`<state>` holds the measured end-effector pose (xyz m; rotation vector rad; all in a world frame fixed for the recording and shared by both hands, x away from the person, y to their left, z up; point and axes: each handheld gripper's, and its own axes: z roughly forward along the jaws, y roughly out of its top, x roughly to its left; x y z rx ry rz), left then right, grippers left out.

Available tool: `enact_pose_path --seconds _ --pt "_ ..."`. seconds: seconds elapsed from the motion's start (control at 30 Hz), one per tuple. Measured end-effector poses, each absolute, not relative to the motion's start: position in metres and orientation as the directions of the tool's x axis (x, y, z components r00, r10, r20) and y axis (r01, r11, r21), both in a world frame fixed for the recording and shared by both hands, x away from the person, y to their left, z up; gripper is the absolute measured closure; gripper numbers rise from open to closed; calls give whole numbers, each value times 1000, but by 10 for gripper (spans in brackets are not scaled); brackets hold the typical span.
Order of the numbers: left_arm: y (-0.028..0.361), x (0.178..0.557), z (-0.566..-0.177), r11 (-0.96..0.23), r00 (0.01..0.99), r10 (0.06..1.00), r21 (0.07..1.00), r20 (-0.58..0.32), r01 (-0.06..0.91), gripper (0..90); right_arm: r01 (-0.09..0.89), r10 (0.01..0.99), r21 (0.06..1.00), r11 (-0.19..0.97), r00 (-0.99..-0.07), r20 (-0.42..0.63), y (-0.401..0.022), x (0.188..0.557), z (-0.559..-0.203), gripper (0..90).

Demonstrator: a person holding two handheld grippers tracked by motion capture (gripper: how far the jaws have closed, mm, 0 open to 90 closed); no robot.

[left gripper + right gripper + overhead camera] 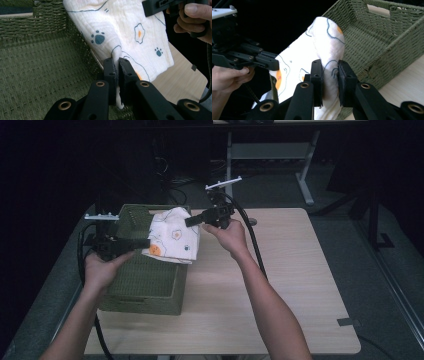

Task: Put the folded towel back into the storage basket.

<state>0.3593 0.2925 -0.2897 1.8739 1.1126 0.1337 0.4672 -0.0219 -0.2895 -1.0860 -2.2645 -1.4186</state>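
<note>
Cloth (172,237) hangs in the air btwn both grippers, over the right rim of the green basket (145,285), which sits at the left of the tabletop (290,280). Left gripper (142,243) has its fingers (110,72) clenched on a thin fold at the cloth's near-left edge; right gripper (192,221) has its fingers (317,75) clamped on a thicker bunch at the far-right edge. Two grips on opposite edges prob. keep it spread and off the weave, so it can be steered w/o dragging or snagging. Cloth sags in the middle, lower part drooping past the basket wall toward the tabletop side. Basket interior looks bare, so the cloth is likely being moved in or out; can't tell which.
</note>
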Motion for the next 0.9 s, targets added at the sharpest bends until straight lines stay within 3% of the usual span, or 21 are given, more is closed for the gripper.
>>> enact_pose_path --seconds 0.9 --pt "322 359 -299 -135 530 778 732 -339 668 860 726 449 647 235 -671 590 6 473 -305 763"
